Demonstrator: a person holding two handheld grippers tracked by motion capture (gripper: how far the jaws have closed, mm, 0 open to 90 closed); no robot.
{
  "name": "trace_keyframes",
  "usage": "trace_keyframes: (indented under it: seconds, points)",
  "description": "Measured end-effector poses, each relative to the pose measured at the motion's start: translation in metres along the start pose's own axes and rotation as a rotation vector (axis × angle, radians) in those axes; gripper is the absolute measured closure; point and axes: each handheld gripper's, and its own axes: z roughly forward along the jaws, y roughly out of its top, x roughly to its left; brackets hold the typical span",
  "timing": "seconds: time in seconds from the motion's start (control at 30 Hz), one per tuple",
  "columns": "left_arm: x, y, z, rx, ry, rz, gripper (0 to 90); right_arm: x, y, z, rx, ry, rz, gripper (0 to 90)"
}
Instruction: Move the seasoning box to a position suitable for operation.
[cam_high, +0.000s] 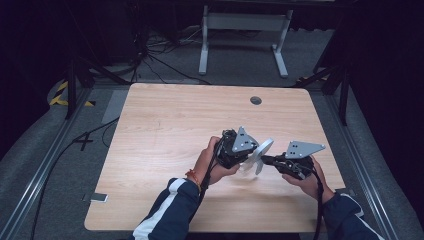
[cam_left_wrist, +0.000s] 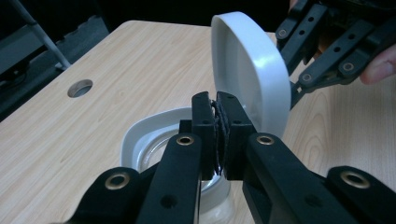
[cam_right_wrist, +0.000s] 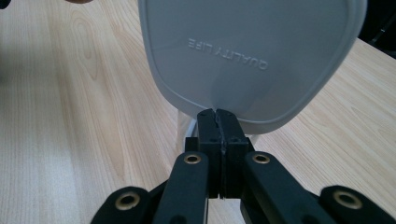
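Observation:
A clear container (cam_left_wrist: 154, 140) with a white rim stands on the wooden table (cam_high: 175, 125), right of centre. My left gripper (cam_left_wrist: 221, 109) is shut on the near part of that rim. A white rounded-square lid (cam_left_wrist: 247, 70) hangs tilted on edge just above the container, clear of it. My right gripper (cam_right_wrist: 217, 119) is shut on the lid's lower edge; the lid (cam_right_wrist: 247, 51) carries the raised words QUALITY LIFE. From the high view, the left gripper (cam_high: 248, 156) and right gripper (cam_high: 263, 159) meet at the lid (cam_high: 264, 149), each held in a hand.
A round cable hole (cam_high: 256, 100) lies in the table near its far edge. A white desk frame (cam_high: 245, 30) stands on the floor beyond the table, with cables around it. Bare wood stretches to the left and far side.

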Motion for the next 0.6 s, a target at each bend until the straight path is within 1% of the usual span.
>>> trace_keyframes:
  seconds: [0.03, 0.07, 0.17, 0.23, 0.33, 0.37, 0.43, 0.47, 0.53, 0.57, 0.6]
  points:
    - [-0.001, 0.0, 0.0, 0.002, -0.007, -0.002, 87.0, -0.001, 0.0, 0.0, -0.001, 0.0, 0.001, 90.0]
    - [-0.002, 0.0, 0.001, -0.003, -0.004, -0.004, 87.2, -0.001, 0.0, 0.0, 0.0, 0.0, 0.002, 90.0]
    - [-0.002, 0.001, 0.001, 0.006, -0.001, 0.01, 87.4, -0.001, -0.001, 0.0, 0.002, 0.001, 0.001, 90.0]
    - [-0.002, 0.002, 0.0, 0.008, 0.002, 0.002, 86.1, -0.001, -0.001, 0.0, 0.001, -0.001, -0.001, 90.0]
    - [0.003, 0.001, -0.003, 0.007, 0.016, -0.003, 85.3, 0.0, 0.0, -0.001, 0.001, 0.004, -0.007, 90.0]
    - [0.003, 0.001, -0.005, 0.009, 0.02, -0.012, 85.3, 0.001, 0.0, -0.002, 0.002, 0.006, -0.008, 90.0]
    - [0.009, 0.001, -0.008, 0.011, 0.028, -0.007, 85.4, 0.001, 0.001, -0.002, 0.002, 0.006, -0.009, 90.0]
    - [0.01, 0.001, -0.009, 0.012, 0.027, -0.024, 86.0, 0.0, 0.001, -0.001, 0.003, 0.006, -0.01, 90.0]
    - [0.013, 0.002, -0.009, 0.015, 0.038, -0.011, 86.1, 0.0, 0.001, -0.001, 0.007, 0.005, -0.012, 90.0]
    - [0.013, 0.002, -0.009, 0.01, 0.038, -0.016, 86.0, 0.0, 0.001, -0.001, 0.008, 0.005, -0.01, 90.0]
    - [0.013, 0.002, -0.01, 0.009, 0.037, -0.011, 86.0, 0.0, 0.002, -0.001, 0.009, 0.004, -0.01, 90.0]
